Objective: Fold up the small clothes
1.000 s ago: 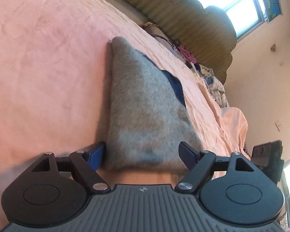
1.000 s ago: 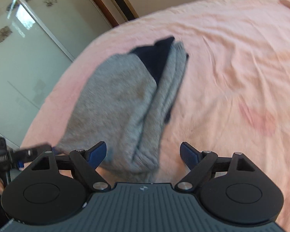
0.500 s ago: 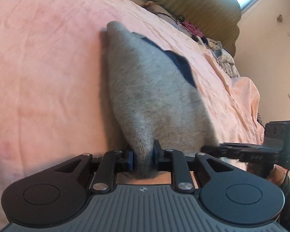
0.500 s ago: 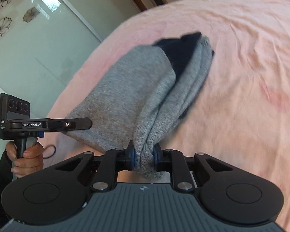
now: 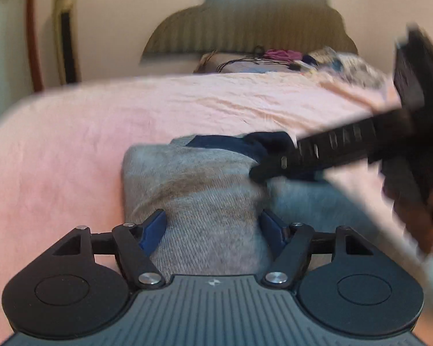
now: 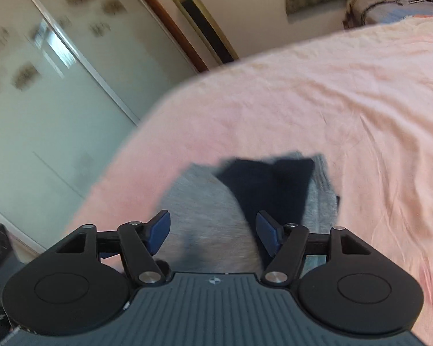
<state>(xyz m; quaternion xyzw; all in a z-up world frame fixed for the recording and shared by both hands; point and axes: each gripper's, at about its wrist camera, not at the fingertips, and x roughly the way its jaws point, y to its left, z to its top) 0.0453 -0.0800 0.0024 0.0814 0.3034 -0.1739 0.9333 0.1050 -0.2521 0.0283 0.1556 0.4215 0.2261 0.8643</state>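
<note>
**Mia:** Gray clothes [image 5: 205,190] are lying on the pink bed sheet [image 5: 72,150]. They look folded into a short, thick bundle. A dark blue part [image 5: 231,142] shows at the far end.

**Ben:** Where is the left gripper [image 5: 212,227]?

**Mia:** It is right at the near end of the gray bundle. Its two blue fingers [image 5: 153,227] are spread wide, one on each side of the cloth. They are not squeezing it.

**Ben:** And the right gripper [image 6: 213,229]?

**Mia:** Its fingers are wide apart too. From the right camera the gray clothes [image 6: 205,210] lie just past the fingers, and the dark blue part [image 6: 268,184] sits on top, a bit to the right. The cloth looks blurry there, so I cannot tell if the fingers touch it.

**Ben:** Can you see one gripper from the other camera?

**Mia:** Yes. In the left camera the right gripper [image 5: 346,147] is a long black blurry bar. It comes in from the right, and its tip is over the far end of the clothes.

**Ben:** What else is around?

**Mia:** A big brown headboard [image 5: 245,26] stands at the far end of the bed. Some mixed-up things [image 5: 317,60] are piled near it. In the right camera a pale sliding door [image 6: 43,86] with blurry shapes on it is on the left.
</note>
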